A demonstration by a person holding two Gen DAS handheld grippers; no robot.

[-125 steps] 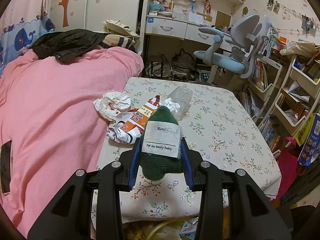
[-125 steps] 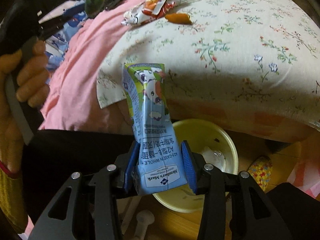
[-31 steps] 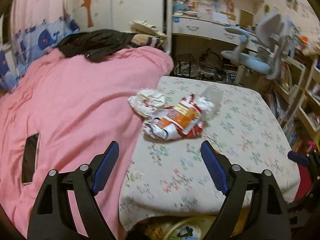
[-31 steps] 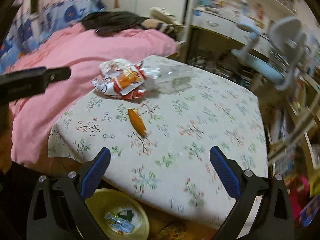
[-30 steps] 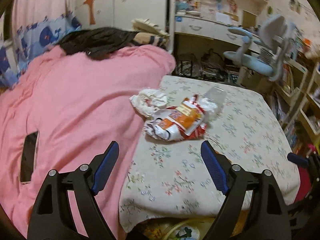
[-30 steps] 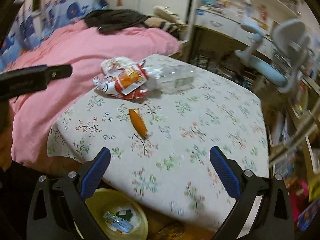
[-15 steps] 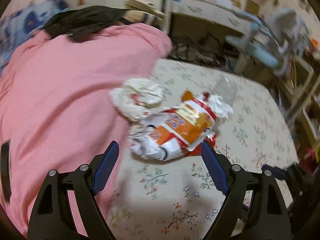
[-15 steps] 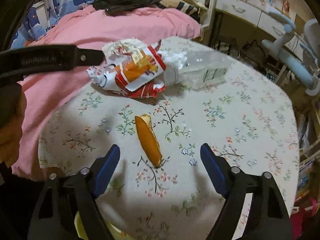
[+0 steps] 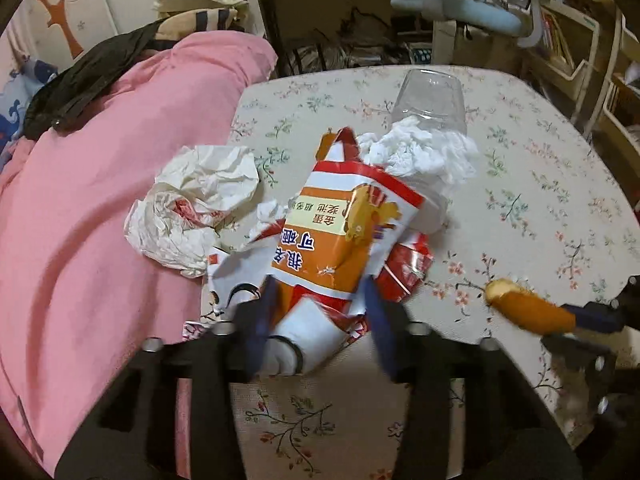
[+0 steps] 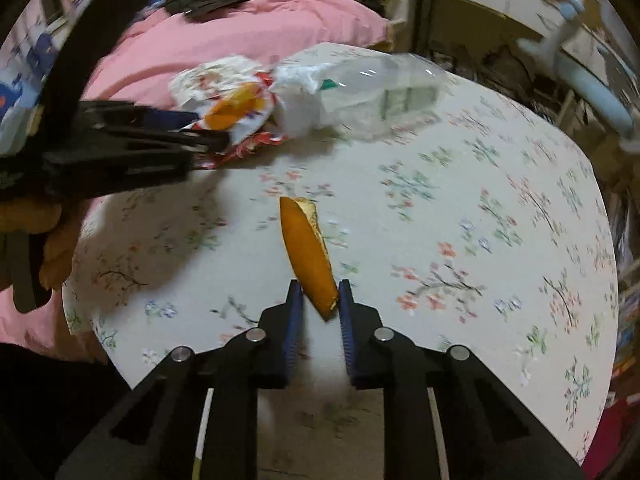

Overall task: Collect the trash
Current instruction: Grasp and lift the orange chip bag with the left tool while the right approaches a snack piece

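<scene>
Two grips: left gripper [image 9: 320, 312] fingers blurred, closing on snack bag [image 9: 340, 236], right gripper [image 10: 319, 304] pinching orange peel [image 10: 306, 252].

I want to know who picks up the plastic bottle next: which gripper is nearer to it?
Left. The left gripper is closing on the snack bag, which lies against the bottle. The right gripper pinches the orange peel farther away.

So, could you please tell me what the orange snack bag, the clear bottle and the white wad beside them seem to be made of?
The orange snack bag looks like glossy printed plastic film: it crinkles sharply and catches light. The clear bottle seems thin transparent plastic, since the tablecloth shows through it. The white wad looks like soft matte tissue paper, fluffy and torn-edged, though thin plastic cannot be ruled out.
</scene>
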